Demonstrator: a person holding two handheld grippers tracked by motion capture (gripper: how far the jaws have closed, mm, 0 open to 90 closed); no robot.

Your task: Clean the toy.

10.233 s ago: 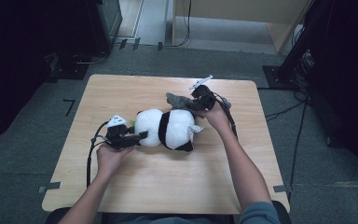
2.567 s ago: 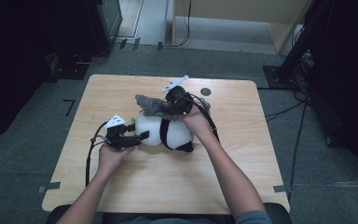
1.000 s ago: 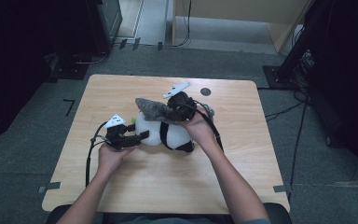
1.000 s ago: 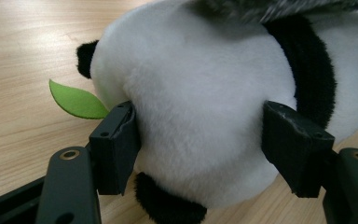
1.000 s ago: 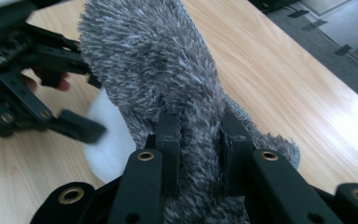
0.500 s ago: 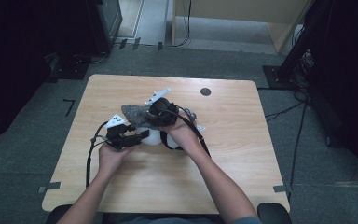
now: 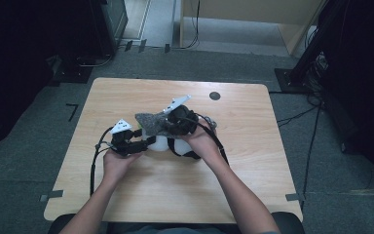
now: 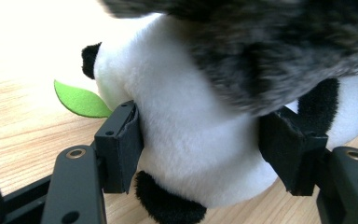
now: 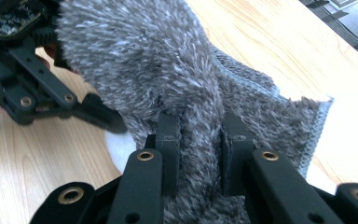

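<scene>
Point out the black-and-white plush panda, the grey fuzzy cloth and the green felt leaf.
Black-and-white plush panda (image 8: 186, 140), left gripper view: its white belly.
Grey fuzzy cloth (image 9: 144, 60), right gripper view: its shaggy upper part.
Green felt leaf (image 8: 79, 100), left gripper view: middle of the leaf.

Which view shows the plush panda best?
Left gripper view: the plush panda fills it, clamped between the jaws. In the high view the panda is mostly covered by the grey cloth.
</scene>
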